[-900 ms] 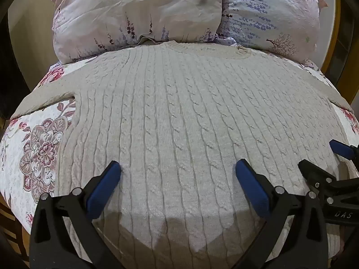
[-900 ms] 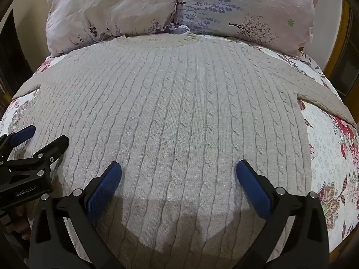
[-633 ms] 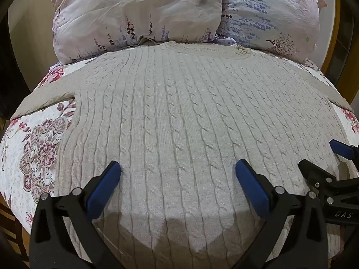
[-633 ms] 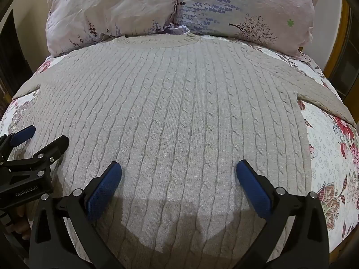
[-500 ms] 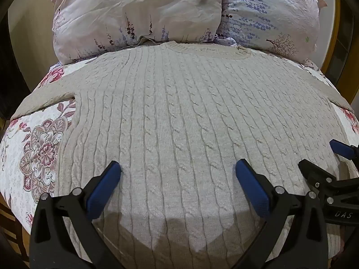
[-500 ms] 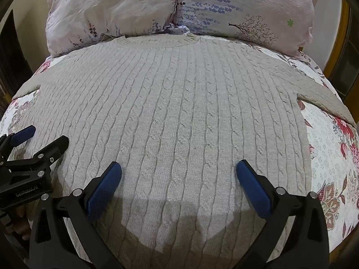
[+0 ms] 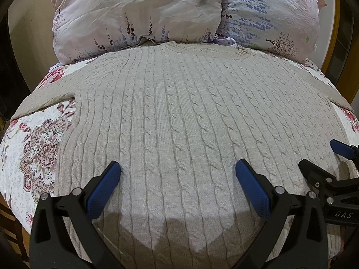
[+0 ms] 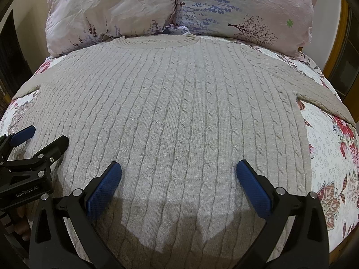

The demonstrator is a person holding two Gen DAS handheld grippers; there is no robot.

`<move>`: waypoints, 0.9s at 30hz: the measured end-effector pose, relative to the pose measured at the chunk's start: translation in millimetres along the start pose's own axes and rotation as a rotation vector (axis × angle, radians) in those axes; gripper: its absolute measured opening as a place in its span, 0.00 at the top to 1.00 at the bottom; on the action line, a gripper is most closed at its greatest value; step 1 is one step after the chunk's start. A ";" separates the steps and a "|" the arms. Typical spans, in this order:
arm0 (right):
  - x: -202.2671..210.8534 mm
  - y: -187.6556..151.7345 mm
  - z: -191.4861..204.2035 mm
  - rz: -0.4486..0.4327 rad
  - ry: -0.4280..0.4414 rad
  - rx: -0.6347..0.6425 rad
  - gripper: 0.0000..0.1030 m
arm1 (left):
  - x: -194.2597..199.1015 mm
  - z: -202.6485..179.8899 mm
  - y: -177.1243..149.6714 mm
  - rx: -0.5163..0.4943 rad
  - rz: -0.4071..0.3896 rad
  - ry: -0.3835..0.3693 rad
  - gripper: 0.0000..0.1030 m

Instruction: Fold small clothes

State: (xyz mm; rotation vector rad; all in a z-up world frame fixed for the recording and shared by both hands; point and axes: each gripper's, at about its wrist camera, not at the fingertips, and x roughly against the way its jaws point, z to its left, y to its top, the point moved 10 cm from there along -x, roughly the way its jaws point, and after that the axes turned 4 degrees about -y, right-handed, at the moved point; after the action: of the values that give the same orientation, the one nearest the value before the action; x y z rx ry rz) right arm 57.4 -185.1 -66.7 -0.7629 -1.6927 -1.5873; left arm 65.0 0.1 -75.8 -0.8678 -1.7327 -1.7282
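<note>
Two grippers hover side by side over the near part of a beige cable-knit sweater point(image 7: 179, 116), which lies flat, spread across a floral bedspread point(image 7: 40, 148) with its collar at the far end, against two pillows point(image 7: 139, 11); the sweater's hem is hidden beneath the gripper bodies and their shadows in both views, so how it lies there cannot be made out. Going from left to right: the sweater's left sleeve point(image 7: 44, 98) runs off toward the bed's edge, its cuff cut off by the fisheye rim; the left gripper point(image 7: 178, 174) has its blue pads spread wide, nothing between them, and whether the pad tips touch the knit cannot be told; the right gripper point(image 8: 178, 174) is likewise wide apart and holds nothing; in the left wrist view only part of it shows at the right edge, one blue pad and the black body; in the right wrist view the left one appears the same way at the left edge, with some fingers of the left hand point(image 8: 21, 218) half hidden behind it; the right sleeve point(image 8: 325, 98) slopes off the bed's far right side, its end out of sight.
</note>
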 end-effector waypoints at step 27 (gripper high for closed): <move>0.3 0.1 -0.1 -0.002 0.000 0.000 0.01 | 0.0 0.0 0.1 -0.001 -0.001 0.001 0.02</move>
State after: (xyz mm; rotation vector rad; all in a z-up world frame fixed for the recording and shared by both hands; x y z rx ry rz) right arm 57.3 -185.3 -66.4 -0.7613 -1.6943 -1.5889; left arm 65.1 0.1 -75.7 -0.8664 -1.7323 -1.7299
